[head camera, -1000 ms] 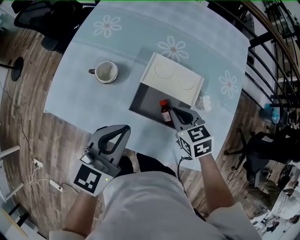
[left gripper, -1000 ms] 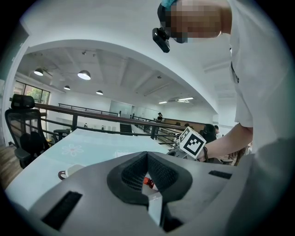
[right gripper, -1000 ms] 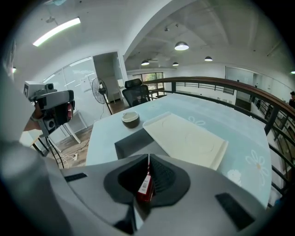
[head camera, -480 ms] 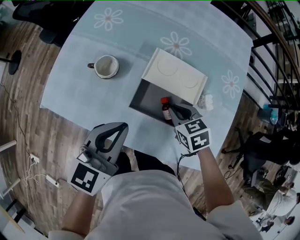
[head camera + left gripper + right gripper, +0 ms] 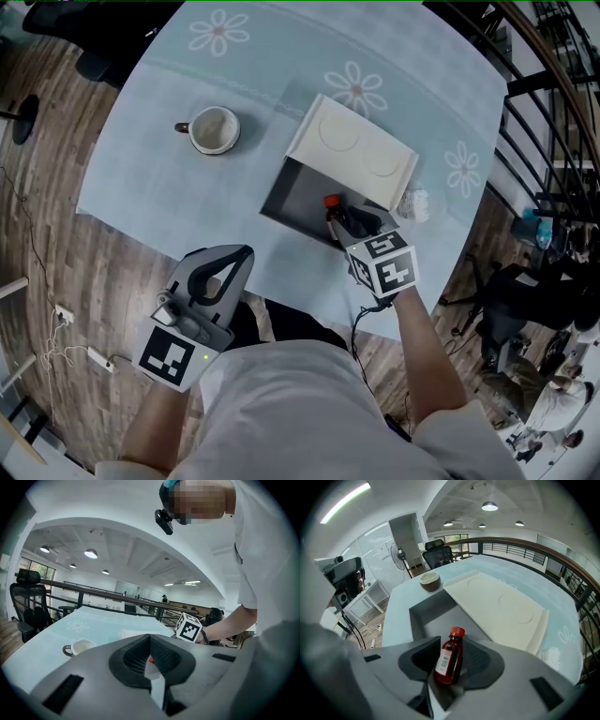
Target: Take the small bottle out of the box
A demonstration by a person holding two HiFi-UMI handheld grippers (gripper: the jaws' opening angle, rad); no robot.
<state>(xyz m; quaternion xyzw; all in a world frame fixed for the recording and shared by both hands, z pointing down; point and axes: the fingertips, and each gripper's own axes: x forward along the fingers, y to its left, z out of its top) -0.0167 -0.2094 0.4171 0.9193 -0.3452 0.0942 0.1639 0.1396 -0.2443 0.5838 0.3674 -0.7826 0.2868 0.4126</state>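
A small red-brown bottle (image 5: 331,208) with a red cap and white label stands in the open grey box (image 5: 292,190), near its front right corner. The box's white lid (image 5: 353,154) is folded back behind it. My right gripper (image 5: 343,218) reaches into the box. Its jaws are opening, and the bottle (image 5: 449,660) stands between them, leaning toward the right one, with a gap on the left. My left gripper (image 5: 236,256) hangs off the table's near edge, shut and empty; in its own view the left gripper (image 5: 150,641) shows its tips meeting.
A white mug (image 5: 213,129) stands on the pale blue flowered tablecloth (image 5: 169,178) to the left of the box. A crumpled tissue (image 5: 412,203) lies right of the lid. Black railings (image 5: 548,103) run along the right; office chairs stand beyond the table.
My right gripper has moved a little forward into the box, and its jaws now stand round the bottle instead of behind it. The left gripper stays put.
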